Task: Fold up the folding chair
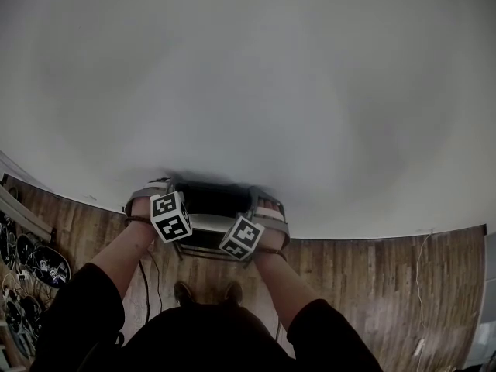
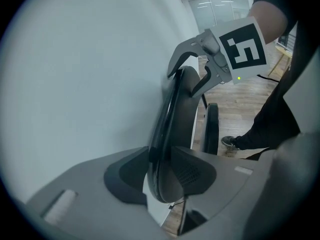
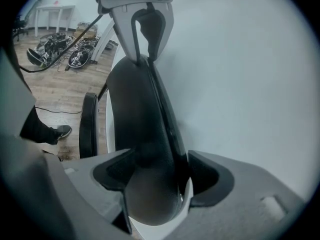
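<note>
left gripper (image 2: pixel 161 176) was noted clamped on the backrest rim of the folding chair (image 2: pixel 181 104). right gripper (image 3: pixel 156 176) was spread, the rim ungripped between its jaws. dark padded back and seat (image 2: pixel 212 129) were seen upright, close together, against the wall (image 1: pixel 248 91), on the wooden floor (image 1: pixel 364 277).

Black folding chair (image 1: pixel 205 198), upright on the wooden floor (image 1: pixel 364 277), close against the white wall (image 1: pixel 256 76). Folded nearly flat. Padded back (image 2: pixel 176 119) dark and smooth, rounded at the top edge, with a glossy rim on the wall side. Seat (image 2: pixel 212 129) tipped up on edge, just beside the back, parted from it by a narrow gap.
</note>
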`<state>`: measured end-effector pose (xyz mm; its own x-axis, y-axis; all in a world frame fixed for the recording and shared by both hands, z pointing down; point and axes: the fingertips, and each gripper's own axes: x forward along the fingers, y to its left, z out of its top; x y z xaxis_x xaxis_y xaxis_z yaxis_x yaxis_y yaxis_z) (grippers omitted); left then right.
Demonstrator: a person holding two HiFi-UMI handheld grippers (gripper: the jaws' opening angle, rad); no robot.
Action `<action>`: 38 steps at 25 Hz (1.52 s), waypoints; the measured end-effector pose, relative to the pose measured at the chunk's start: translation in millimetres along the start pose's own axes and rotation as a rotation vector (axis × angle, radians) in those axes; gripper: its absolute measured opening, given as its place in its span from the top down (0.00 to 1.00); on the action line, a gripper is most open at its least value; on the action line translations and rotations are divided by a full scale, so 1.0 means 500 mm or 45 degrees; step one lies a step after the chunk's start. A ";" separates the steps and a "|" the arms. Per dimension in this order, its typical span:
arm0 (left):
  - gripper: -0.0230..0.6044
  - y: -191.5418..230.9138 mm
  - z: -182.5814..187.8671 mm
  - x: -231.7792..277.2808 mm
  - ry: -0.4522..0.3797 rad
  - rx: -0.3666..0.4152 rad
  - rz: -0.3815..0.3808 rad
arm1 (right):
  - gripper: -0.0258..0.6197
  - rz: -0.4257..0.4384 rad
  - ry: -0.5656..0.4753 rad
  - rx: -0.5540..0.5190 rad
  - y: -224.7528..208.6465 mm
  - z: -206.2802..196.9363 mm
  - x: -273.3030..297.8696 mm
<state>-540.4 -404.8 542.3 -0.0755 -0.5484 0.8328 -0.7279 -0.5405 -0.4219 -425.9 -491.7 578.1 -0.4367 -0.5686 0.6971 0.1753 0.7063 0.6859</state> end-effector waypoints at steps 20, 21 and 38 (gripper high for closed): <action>0.76 0.019 -0.014 0.010 -0.014 -0.005 0.033 | 0.46 -0.045 -0.067 -0.142 0.001 0.009 -0.011; 0.76 0.020 -0.012 0.010 -0.015 -0.007 0.038 | 0.46 -0.041 -0.068 -0.148 0.001 0.008 -0.012; 0.81 -0.029 0.032 -0.124 -0.300 -0.216 0.113 | 0.47 0.150 -0.369 0.334 0.019 -0.001 -0.159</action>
<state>-514.3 -373.2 491.1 0.0018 -0.7325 0.6808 -0.8303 -0.3806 -0.4072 -389.2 -440.2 529.3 -0.6643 -0.3612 0.6543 0.0244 0.8645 0.5020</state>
